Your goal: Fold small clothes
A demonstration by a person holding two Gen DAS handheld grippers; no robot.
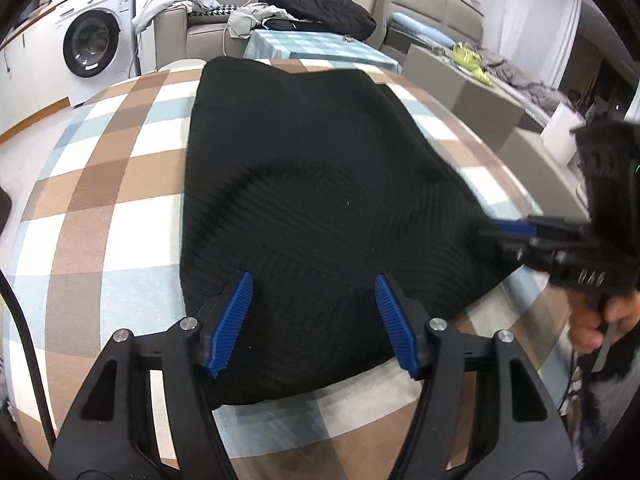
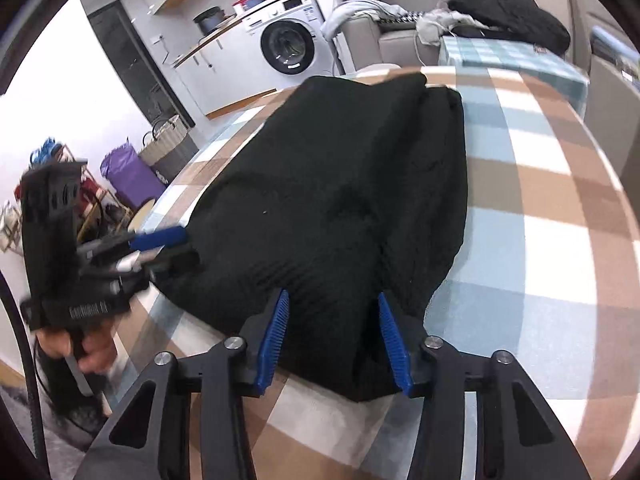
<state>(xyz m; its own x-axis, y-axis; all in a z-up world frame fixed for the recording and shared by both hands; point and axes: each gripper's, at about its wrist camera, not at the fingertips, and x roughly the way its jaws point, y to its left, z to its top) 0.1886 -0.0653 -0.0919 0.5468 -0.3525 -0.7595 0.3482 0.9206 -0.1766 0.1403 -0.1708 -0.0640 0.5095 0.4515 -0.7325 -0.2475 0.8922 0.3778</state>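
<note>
Lying lengthwise ahead of both tools, the black garment [image 1: 312,184] sits between the left tool's [image 1: 314,320] open jaws; the right tool [image 2: 334,340] seemingly pinches its near fold.

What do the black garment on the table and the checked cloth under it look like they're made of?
The black folded garment looks like a soft knit, probably cotton or a blend: fine parallel ribs run across it, and the surface is matte and creases loosely. The brown, white and pale blue checked tablecloth looks smooth and lies flat with a faint sheen, so either woven fabric or wipe-clean vinyl; the pictures leave that open.
</note>
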